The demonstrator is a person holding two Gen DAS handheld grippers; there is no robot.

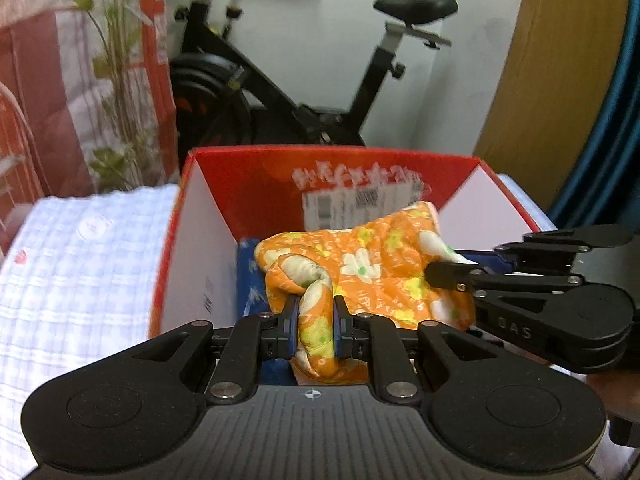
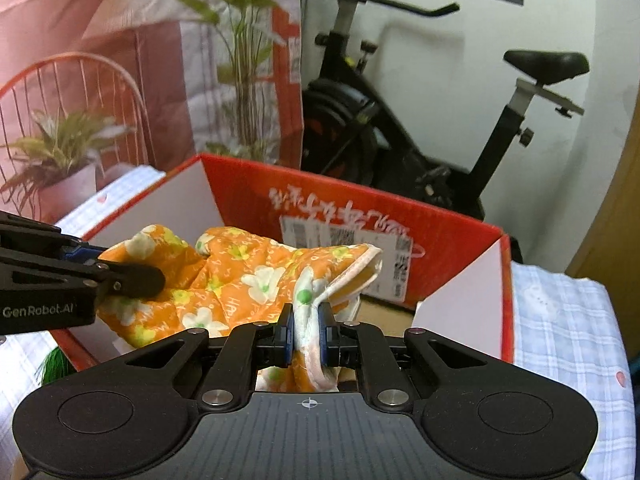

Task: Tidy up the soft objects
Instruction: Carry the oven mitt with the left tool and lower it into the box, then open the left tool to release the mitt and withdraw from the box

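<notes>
both claws, the left claw (image 1: 316, 320) and right claw (image 2: 307, 330), pinch the orange cloth (image 1: 372, 268) over the red box (image 1: 256, 184). lower it flat inside the box, then let go together.

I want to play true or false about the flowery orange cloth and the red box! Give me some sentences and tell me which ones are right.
1. Both tools pinch the orange quilted cloth with white and yellow flowers. True: the left tool and the right tool each clamp a fold of it.
2. The cloth is over the open red cardboard box with white inner walls. True.
3. The box's lid is closed. False: the box is open at the top.
4. A black exercise bike stands behind the box. True.
5. The box sits on a bare wooden floor. False: it rests on a blue-and-white checked cloth.
</notes>
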